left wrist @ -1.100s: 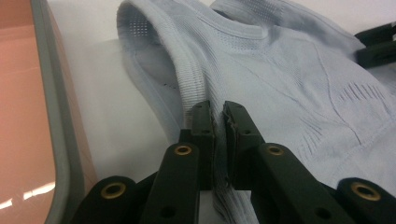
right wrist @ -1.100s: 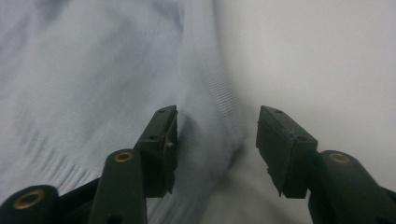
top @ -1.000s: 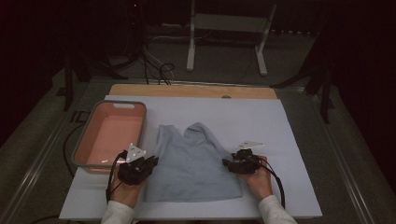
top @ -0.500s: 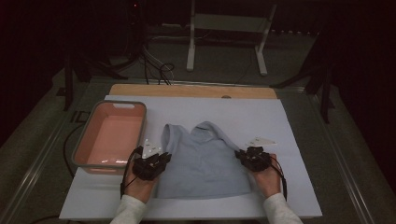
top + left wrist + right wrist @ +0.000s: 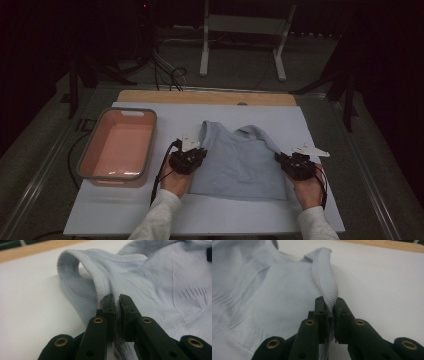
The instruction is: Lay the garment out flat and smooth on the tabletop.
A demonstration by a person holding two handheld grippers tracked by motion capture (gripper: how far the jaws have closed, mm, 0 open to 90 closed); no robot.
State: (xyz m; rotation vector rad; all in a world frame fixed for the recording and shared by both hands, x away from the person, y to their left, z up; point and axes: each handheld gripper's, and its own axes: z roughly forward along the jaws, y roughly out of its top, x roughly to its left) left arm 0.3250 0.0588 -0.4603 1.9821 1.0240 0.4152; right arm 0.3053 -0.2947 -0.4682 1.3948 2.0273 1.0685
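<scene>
A white table top (image 5: 125, 210) takes up the middle of the high view, with a bare wooden strip (image 5: 150, 96) along its 12 o'clock edge. Lying on the white surface, a little to the 3 o'clock side of centre, is a pale blue top (image 5: 240, 160), its body flat and its upper part bunched and folded toward 12 o'clock. At 9 o'clock from the garment, well apart from it, sits a pink tub with a grey rim (image 5: 85, 155), nothing in it.

The left gripper (image 5: 189, 159) is at the garment's 9 o'clock edge, held by a hand (image 5: 175, 182) in a white sleeve (image 5: 155, 220). In the left gripper view its jaws are clamped on the ribbed hem (image 5: 101, 287) of the top (image 5: 155, 277), the fabric pinched between the pads.

The right gripper (image 5: 295, 164) is at the garment's 3 o'clock edge. Its jaws have just been closing, and in the right gripper view they are pressed together on a ribbed band (image 5: 327, 277) of the top (image 5: 274, 297), which rises from between the pads toward 12 o'clock.
</scene>
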